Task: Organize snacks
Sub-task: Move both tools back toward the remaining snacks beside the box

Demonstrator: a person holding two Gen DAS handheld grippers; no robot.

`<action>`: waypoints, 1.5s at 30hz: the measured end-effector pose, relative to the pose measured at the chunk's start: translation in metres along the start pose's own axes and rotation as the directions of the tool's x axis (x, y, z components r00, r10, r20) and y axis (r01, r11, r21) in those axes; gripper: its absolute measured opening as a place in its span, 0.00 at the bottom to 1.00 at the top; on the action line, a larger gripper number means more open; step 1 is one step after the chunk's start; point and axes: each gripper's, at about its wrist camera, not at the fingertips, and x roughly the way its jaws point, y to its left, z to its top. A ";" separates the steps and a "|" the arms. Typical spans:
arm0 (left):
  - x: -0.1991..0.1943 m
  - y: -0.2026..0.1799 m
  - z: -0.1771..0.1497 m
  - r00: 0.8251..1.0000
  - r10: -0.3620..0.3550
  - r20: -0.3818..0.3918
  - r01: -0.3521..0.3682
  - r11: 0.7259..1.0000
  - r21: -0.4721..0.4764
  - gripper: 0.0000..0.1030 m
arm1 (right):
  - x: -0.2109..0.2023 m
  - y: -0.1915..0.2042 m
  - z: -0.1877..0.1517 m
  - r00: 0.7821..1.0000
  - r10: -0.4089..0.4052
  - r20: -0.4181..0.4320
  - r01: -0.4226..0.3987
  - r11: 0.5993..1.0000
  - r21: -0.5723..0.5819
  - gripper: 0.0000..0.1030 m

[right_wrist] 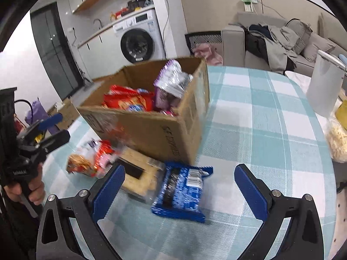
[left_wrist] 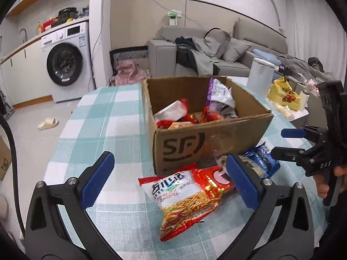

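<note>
A cardboard box (left_wrist: 208, 138) marked SF stands on the checked table and holds several snack packs; it also shows in the right wrist view (right_wrist: 156, 130). In front of it lie a noodle-snack bag (left_wrist: 184, 199), a red pack (left_wrist: 212, 182), a clear cracker pack (right_wrist: 141, 177) and a blue cookie pack (right_wrist: 182, 192), the last also visible in the left wrist view (left_wrist: 260, 160). My left gripper (left_wrist: 169, 179) is open and empty above the noodle-snack bag. My right gripper (right_wrist: 180, 188) is open and empty above the blue cookie pack; it also appears at the right of the left wrist view (left_wrist: 284, 143).
The table (right_wrist: 260, 117) carries a white cylinder (right_wrist: 325, 86) and a clear bag of snacks (right_wrist: 338, 138) at the right. A yellow bag (left_wrist: 284, 95) sits beyond. A sofa, a washing machine and a floor slipper are behind the table.
</note>
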 end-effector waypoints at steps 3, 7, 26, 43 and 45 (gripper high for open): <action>0.007 0.001 -0.001 1.000 0.001 -0.014 -0.002 1.000 -0.002 0.99 | 0.005 -0.006 -0.002 1.000 -0.003 -0.027 0.003 1.000 0.006 1.00; 0.009 0.000 -0.006 1.000 0.006 -0.031 -0.005 1.000 0.025 0.99 | 0.010 -0.011 -0.004 0.998 0.000 -0.057 0.001 1.000 0.010 1.00; 0.041 0.003 -0.030 0.985 -0.007 -0.172 0.015 0.999 0.044 0.99 | 0.042 -0.021 -0.016 0.984 -0.043 -0.172 0.041 0.999 -0.011 1.00; 0.056 0.008 -0.038 0.966 -0.014 -0.260 0.028 0.998 0.048 0.99 | 0.042 -0.024 -0.021 0.976 -0.073 -0.207 0.067 0.997 -0.036 1.00; 0.056 0.009 -0.038 0.965 -0.007 -0.261 0.021 0.999 0.048 0.99 | 0.042 -0.023 -0.021 0.977 -0.075 -0.201 0.069 0.997 -0.034 1.00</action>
